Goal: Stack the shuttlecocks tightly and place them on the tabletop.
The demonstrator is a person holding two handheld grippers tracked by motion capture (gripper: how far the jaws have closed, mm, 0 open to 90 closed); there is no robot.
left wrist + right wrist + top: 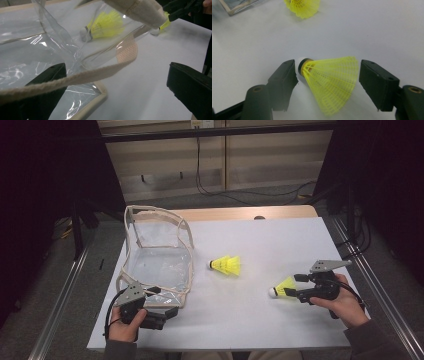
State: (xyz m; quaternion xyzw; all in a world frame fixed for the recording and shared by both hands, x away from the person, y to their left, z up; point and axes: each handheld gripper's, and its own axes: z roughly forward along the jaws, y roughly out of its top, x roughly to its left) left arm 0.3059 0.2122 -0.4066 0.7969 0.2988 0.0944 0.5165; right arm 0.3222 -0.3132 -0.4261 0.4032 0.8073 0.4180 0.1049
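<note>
Down at the bottom left of the high view, the left hand (124, 324) wraps the left gripper (161, 317) low over the table's near edge, knuckles outward, jaws pointing right along the near rim of the clear bag (159, 265). In the left gripper view those jaws stand wide apart, one dark jaw at lower left, the other at lower right, and the bag's cream strap (75, 79) runs across in front of the lower-left jaw; whether it actually rests on that jaw I cannot tell, and nothing is pinched. Over at the lower right of the high view, the right hand (345, 302) comes in from the corner with the wrist angled inward, holding the right gripper (298, 286) level and aimed left. Its jaws are spread, and the near shuttlecock (329, 80) lies between them on the white table (280, 245). In the right gripper view, the white cork tip sits right against the left jaw while the yellow skirt fans toward the right jaw with a gap left there, so it is released, not clamped. Further up, mid-frame in the high view, the second shuttlecock (226, 265) lies on its side just right of the bag, well apart from both grippers. The bag stands open at centre left, its trimmed mouth sagging.
</note>
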